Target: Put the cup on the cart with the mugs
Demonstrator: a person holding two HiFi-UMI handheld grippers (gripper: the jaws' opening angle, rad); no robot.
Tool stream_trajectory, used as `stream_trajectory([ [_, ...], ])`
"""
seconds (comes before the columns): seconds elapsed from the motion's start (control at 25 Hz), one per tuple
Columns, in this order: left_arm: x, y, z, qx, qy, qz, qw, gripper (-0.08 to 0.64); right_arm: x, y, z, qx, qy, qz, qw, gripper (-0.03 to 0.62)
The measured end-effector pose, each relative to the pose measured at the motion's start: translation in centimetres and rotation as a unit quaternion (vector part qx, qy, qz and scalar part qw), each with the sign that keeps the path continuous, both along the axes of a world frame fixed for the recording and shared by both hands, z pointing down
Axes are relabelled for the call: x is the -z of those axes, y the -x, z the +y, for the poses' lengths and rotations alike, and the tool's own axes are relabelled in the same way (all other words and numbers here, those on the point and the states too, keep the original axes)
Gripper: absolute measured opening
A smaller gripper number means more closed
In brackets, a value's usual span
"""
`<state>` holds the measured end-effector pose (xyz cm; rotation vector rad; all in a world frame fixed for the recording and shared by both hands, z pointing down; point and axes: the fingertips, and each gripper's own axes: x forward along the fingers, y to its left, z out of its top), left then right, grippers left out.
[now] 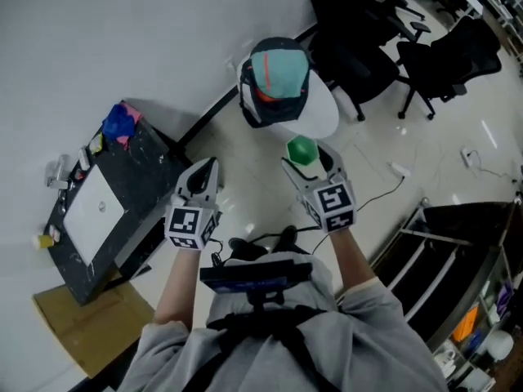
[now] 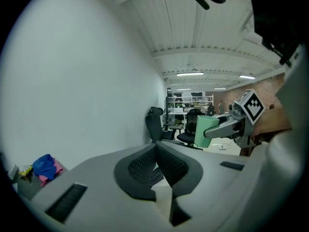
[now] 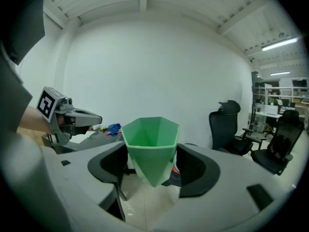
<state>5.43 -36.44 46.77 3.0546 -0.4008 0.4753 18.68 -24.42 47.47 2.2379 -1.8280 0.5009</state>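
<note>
A green faceted cup (image 3: 150, 146) sits upright between the jaws of my right gripper (image 3: 153, 159), whose pads press on its sides. From the head view the cup (image 1: 301, 148) is in front of me above the floor, in the right gripper (image 1: 305, 157). My left gripper (image 1: 202, 178) is held beside it to the left; its pads (image 2: 145, 166) meet with nothing between them. The left gripper view shows the cup (image 2: 205, 129) off to the right. No mugs can be made out.
A black table (image 1: 143, 166) at the left carries a white board (image 1: 94, 211) and a blue cloth (image 1: 118, 123). Ahead stands a round white table (image 1: 323, 114) with a teal bag (image 1: 278, 76). Black office chairs (image 1: 441, 55) are at the far right, a metal rack (image 1: 458, 284) at the lower right.
</note>
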Motion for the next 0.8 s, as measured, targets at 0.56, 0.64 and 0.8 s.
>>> stream_trajectory([
  [0.56, -0.1, -15.6, 13.9, -0.233, 0.002, 0.002, 0.9724, 0.0, -0.5, -8.2, 17.6, -0.22, 0.0, -0.013, 0.975, 0.322],
  [0.64, -0.2, -17.2, 15.7, -0.271, 0.006, 0.002, 0.9625, 0.0, -0.4, -8.7, 19.5, -0.257, 0.0, -0.01, 0.966, 0.322],
  [0.8, -0.5, -19.7, 19.7, -0.351, 0.013, 0.004, 0.9362, 0.0, 0.3, -8.6, 23.8, -0.334, -0.005, -0.007, 0.942, 0.322],
])
